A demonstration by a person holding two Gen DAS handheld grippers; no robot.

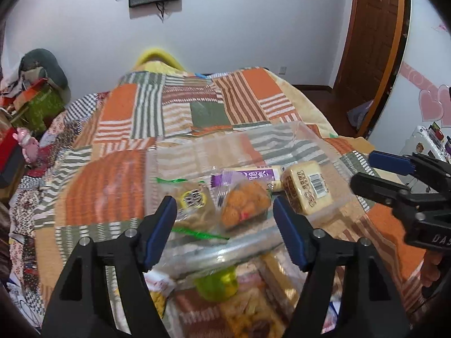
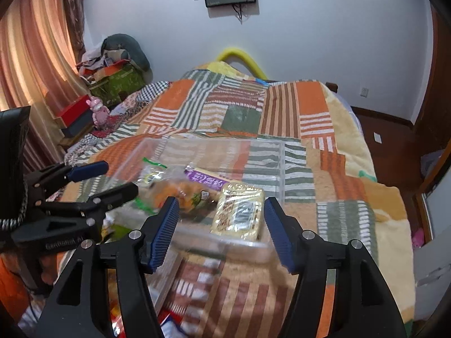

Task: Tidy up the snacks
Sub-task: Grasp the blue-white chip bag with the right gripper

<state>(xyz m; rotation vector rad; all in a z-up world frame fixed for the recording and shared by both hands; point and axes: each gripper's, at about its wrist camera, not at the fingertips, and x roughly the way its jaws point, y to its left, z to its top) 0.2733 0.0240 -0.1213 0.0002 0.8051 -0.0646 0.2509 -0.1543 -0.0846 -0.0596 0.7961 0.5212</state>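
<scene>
A clear plastic bin (image 1: 307, 138) lies on the patchwork bed and holds several snacks: a yellow barcoded pack (image 1: 307, 190), a purple-labelled pack (image 1: 253, 176), a bag of orange pieces (image 1: 243, 202) and a clear bag with a black-yellow label (image 1: 194, 200). My left gripper (image 1: 225, 225) is open and empty just above the bin's near rim. My right gripper (image 2: 221, 225) is open and empty, with the yellow pack (image 2: 239, 215) just beyond its fingertips in the bin (image 2: 282, 155). The right gripper also shows at the right of the left wrist view (image 1: 380, 174), and the left gripper at the left of the right wrist view (image 2: 104, 180).
More loose snack packs (image 1: 225, 295) lie blurred on the bed in front of the bin. Boxes and clutter (image 2: 112, 81) stand at the bed's far left by a curtain. A brown door (image 1: 369, 33) is at the right. The bedspread (image 2: 282, 107) extends beyond the bin.
</scene>
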